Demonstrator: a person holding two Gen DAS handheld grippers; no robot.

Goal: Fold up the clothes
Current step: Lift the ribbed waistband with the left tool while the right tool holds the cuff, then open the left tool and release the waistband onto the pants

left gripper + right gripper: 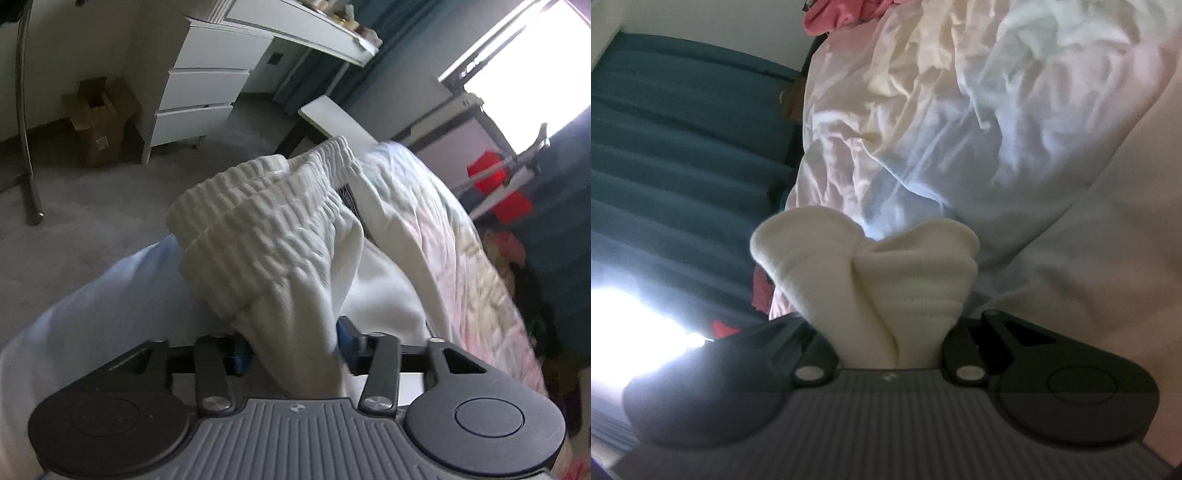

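Observation:
A white garment with a ribbed elastic waistband [266, 229] bunches up in front of my left gripper [295, 350]. The left gripper is shut on this white cloth, which hides its fingertips; the rest of the garment hangs toward the bed. In the right wrist view my right gripper [890, 343] is shut on a thick cream-white fold of cloth [871, 280] that stands up in two lobes between the jaws. The right fingertips are hidden by the cloth. I cannot tell whether both grippers hold the same garment.
A bed with a crumpled white and pinkish sheet [443, 236] [960, 110] lies below. A white drawer unit [199, 96], a cardboard box [99, 118] and a metal pole [26, 122] stand on grey carpet. Teal curtains [683, 147], a bright window [535, 74] and pink clothes [831, 14] are nearby.

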